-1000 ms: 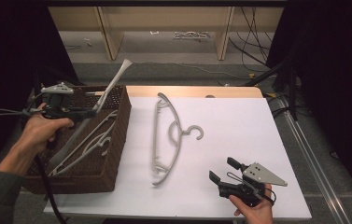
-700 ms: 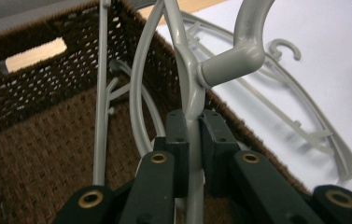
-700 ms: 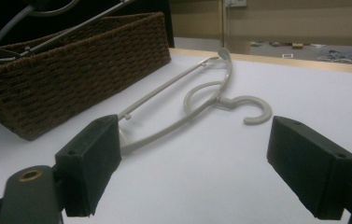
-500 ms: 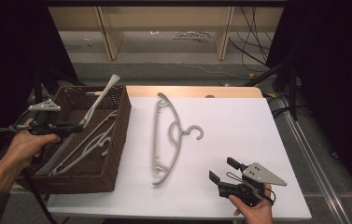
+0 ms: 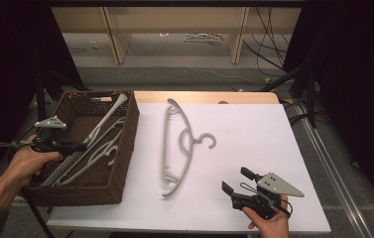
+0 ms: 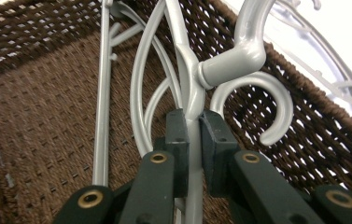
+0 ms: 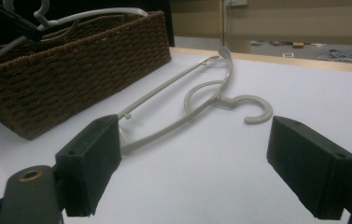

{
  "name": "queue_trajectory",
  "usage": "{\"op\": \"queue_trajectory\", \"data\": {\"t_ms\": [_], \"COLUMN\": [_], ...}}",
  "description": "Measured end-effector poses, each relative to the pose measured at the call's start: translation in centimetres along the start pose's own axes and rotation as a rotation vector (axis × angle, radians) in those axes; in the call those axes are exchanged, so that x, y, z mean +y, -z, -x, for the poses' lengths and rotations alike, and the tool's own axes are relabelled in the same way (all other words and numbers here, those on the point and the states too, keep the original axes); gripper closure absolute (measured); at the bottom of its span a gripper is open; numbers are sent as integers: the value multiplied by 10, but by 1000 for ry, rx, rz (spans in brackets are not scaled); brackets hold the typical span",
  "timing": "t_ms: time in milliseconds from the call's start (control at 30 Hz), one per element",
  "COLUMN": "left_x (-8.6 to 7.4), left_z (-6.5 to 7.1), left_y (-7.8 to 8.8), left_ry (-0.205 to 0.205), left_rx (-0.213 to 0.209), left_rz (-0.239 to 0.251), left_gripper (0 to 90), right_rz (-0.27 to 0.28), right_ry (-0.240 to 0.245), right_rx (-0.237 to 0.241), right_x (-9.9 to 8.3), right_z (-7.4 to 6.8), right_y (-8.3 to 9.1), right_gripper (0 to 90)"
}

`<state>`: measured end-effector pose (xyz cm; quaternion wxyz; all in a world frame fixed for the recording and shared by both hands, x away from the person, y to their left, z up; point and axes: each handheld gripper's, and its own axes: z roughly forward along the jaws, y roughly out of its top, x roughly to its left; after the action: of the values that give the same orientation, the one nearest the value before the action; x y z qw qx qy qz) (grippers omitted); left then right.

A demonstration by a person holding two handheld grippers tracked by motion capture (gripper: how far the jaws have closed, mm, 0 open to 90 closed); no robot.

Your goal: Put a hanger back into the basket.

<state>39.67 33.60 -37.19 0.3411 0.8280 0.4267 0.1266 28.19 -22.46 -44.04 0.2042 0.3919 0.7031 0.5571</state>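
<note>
High view: a brown wicker basket (image 5: 125,144) is seen at the left edge of the white bench (image 5: 254,134). Several grey hangers are lying in it, overlapping at slants. The left gripper (image 5: 78,147) is held over the basket's left side, its fingers pointing toward the basket's middle and clamped on one grey hanger (image 5: 106,119), whose far end is propped on the basket's back rim. A second hanger (image 5: 177,144) is laid flat on the bench just beside the basket's right wall, hook turned to the right. The right gripper (image 5: 234,181) is held near the bench's front edge, well apart from that hanger, fingers spread with nothing between them.

Left gripper view: the fingers (image 6: 178,140) are seen pressed on the held hanger's grey bar just below its hook, above the woven basket floor (image 6: 38,130). Further hanger bars are seen beneath.

Right gripper view: the fingers (image 7: 89,161) are seen wide apart and empty, with the bench hanger (image 7: 201,100) beyond them and the basket (image 7: 71,65) at the left.
</note>
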Motion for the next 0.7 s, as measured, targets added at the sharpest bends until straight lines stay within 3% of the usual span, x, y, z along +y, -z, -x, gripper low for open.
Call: {"op": "queue_trajectory", "data": {"t_ms": [167, 233, 333, 467, 567, 633, 700], "left_x": [2, 1, 0, -1, -2, -3, -4], "left_z": [2, 3, 2, 1, 0, 0, -1], "left_y": [-10, -14, -18, -29, -33, -36, -39], "left_ry": [-15, -6, -27, -26, -21, -33, -13], "left_rx": [1, 2, 6, 47, 44, 64, 73], "left_rz": [-62, -67, -85, -134, -153, -170, -172], "left_gripper": [822, 822, 822, 817, 820, 821, 820], "right_rz": [7, 0, 4, -2, 4, -7, 15], "right_ry": [0, -2, 1, -5, 3, 1, -3], "right_rx": [9, 11, 4, 15, 5, 7, 19], "right_x": [0, 0, 0, 1, 0, 1, 0], "right_z": [0, -1, -1, -2, -1, -1, -1], "right_y": [-1, 0, -1, 0, 0, 0, -2], "right_gripper": [187, 187, 187, 188, 187, 188, 188]}}
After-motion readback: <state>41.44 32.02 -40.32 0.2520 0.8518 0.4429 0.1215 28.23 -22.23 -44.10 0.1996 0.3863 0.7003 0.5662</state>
